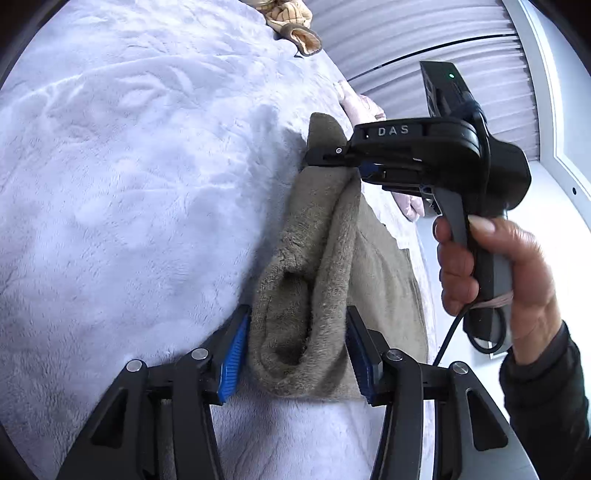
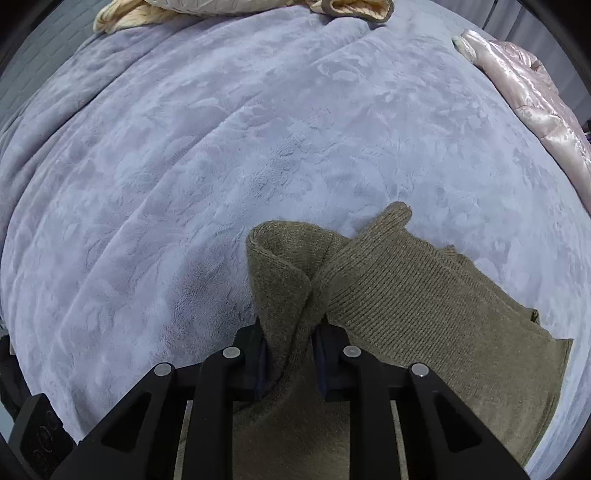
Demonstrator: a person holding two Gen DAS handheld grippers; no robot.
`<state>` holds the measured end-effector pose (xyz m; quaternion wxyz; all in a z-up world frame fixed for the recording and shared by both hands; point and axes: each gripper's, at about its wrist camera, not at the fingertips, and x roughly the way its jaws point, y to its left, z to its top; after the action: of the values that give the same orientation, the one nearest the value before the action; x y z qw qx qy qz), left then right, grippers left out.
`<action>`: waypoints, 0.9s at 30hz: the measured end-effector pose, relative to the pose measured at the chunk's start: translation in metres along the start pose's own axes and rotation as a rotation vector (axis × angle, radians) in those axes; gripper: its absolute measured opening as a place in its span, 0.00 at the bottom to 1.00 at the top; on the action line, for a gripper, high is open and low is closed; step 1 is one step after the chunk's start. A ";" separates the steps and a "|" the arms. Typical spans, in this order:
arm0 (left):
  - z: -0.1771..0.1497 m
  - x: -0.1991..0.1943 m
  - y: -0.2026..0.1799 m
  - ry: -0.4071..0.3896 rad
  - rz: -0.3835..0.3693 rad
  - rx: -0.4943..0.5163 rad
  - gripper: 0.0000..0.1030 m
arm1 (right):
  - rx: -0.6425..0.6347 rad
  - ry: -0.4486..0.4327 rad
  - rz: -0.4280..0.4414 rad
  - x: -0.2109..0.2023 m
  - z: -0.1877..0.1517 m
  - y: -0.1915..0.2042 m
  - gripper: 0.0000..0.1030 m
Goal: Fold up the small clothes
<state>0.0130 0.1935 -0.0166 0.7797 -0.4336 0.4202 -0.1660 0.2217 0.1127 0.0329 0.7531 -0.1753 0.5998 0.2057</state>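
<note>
a small olive-brown knit garment (image 1: 317,280) is seen lying on a pale lavender plush blanket (image 1: 129,166) that covers the bed. in the left wrist view, a bunched fold of the garment is held between the two blue pads of the left hand-held gripper (image 1: 295,354); the jaws are set moderately apart, with the thick roll of fabric filling the gap and touching both pads (image 1: 232,362). farther along the same edge, the right hand-held gripper (image 1: 325,162) is seen from the side, its black fingers closed down on the garment where the cloth is gathered to a narrow neck. its handle is gripped by a person's hand (image 1: 495,273) in a dark sleeve (image 1: 546,398), and a black cable (image 1: 448,339) is seen hanging from the handle.

in the right wrist view, the right hand-held gripper (image 2: 291,354) is shown nearly closed, with a twisted strip of the garment (image 2: 424,295) pinched between its dark blue pads (image 2: 319,358). a loop of the fabric stands up just beyond the fingertips, and the rest of the ribbed knit is spread flat to the right and toward the near edge of the view.

a shiny pink quilted garment (image 2: 532,92) is seen lying at the far right edge of the bed, well apart from the knit piece. a cream and tan garment (image 2: 354,9) is seen at the far end of the blanket.
</note>
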 end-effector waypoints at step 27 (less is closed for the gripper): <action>0.013 0.058 -0.063 0.158 0.313 0.299 0.29 | 0.091 -0.180 0.234 -0.061 -0.033 -0.066 0.21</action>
<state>0.0644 0.1287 0.0086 0.8162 -0.2285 0.5127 -0.1369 0.2166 0.0330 0.0867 0.7818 -0.0508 0.5550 0.2794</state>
